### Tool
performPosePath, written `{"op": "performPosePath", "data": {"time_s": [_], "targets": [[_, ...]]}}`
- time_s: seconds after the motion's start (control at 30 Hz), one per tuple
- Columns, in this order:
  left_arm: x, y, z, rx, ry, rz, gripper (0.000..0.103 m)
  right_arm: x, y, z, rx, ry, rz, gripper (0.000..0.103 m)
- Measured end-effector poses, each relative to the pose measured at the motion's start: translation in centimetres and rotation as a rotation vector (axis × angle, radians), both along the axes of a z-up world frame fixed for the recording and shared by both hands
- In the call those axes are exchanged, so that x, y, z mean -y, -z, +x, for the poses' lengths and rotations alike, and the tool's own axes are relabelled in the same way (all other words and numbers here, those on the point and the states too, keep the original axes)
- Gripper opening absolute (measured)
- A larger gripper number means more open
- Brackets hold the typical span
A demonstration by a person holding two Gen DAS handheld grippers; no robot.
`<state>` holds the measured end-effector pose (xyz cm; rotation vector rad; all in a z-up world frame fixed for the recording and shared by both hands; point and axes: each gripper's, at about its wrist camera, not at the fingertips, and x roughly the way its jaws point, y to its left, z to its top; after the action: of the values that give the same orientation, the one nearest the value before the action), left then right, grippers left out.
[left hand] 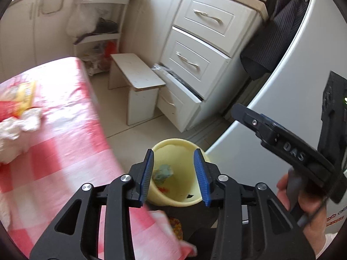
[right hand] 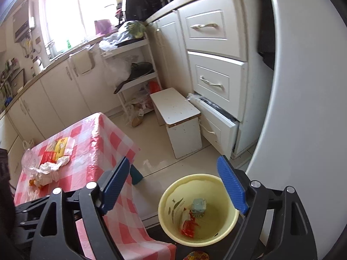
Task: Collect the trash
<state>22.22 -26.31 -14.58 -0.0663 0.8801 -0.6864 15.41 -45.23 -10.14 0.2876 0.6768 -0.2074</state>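
Observation:
A pale yellow bin [right hand: 225,225] stands on the floor by the fridge, holding a red wrapper [right hand: 188,224] and a pale blue crumpled piece [right hand: 198,204]. The bin also shows in the left wrist view [left hand: 184,156]. My left gripper [left hand: 175,176] is open and empty above the bin. My right gripper [right hand: 173,186] is open and empty beside the table's corner; it also shows in the left wrist view [left hand: 282,143]. On the red-checked table [right hand: 104,138] lie a yellow and red packet [right hand: 55,150], crumpled white paper [right hand: 51,169] and clear plastic [right hand: 29,160].
A white step stool [right hand: 180,119] stands on the floor before white drawers [right hand: 214,82], the lowest pulled open. The fridge [right hand: 303,108] fills the right side. A shelf rack [right hand: 134,69] with pans and bags stands beyond the table.

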Motion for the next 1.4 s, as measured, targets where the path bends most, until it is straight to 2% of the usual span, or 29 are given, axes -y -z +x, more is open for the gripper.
{"op": "performPosePath", "data": {"time_s": [0.2,0.43,0.63,0.87,0.93,1.03,1.1,1.17,1.2,1.27,1.3,1.4], "targets": [[-6.5,-0.4,-2.2,0.045,-0.096,0.025,0.047,-3.3,-0.4,0.5,0.023,-0.088,-0.065,0.084],[-16.6,0.4,-3.6,0.065,-0.279,0.098,0.051,-8.1,0.0,1.2,0.001,-0.227,-0.134,0.085],[-25.7,1.9,-3.9,0.035,-0.451,0.155,0.057,-13.4,0.5,1.5,-0.016,-0.382,-0.198,0.087],[-34.2,4.3,-0.8,-0.043,-0.599,0.252,0.057,-20.7,1.4,1.2,-0.026,-0.618,-0.255,0.087],[-35.5,4.8,0.4,-0.061,-0.615,0.269,0.058,-22.5,2.0,1.1,-0.043,-0.674,-0.259,0.088],[-36.4,4.9,2.2,-0.057,-0.622,0.304,0.067,-25.1,3.3,1.2,-0.090,-0.759,-0.265,0.088],[-36.5,5.1,3.6,-0.054,-0.606,0.332,0.077,-26.1,3.9,1.3,-0.115,-0.792,-0.273,0.088],[-36.3,5.4,5.0,-0.043,-0.595,0.362,0.082,-26.8,4.4,1.3,-0.129,-0.808,-0.280,0.088],[-36.1,5.6,5.6,-0.055,-0.582,0.378,0.089,-27.1,4.6,1.4,-0.135,-0.814,-0.285,0.088],[-35.4,5.6,7.2,-0.050,-0.548,0.397,0.092,-27.5,4.9,1.8,-0.146,-0.817,-0.284,0.088],[-34.9,6.0,7.5,-0.055,-0.542,0.416,0.097,-27.7,5.0,1.8,-0.149,-0.815,-0.280,0.088],[-34.4,6.1,8.9,-0.053,-0.520,0.413,0.097,-27.7,5.1,2.6,-0.163,-0.803,-0.257,0.088]]}}
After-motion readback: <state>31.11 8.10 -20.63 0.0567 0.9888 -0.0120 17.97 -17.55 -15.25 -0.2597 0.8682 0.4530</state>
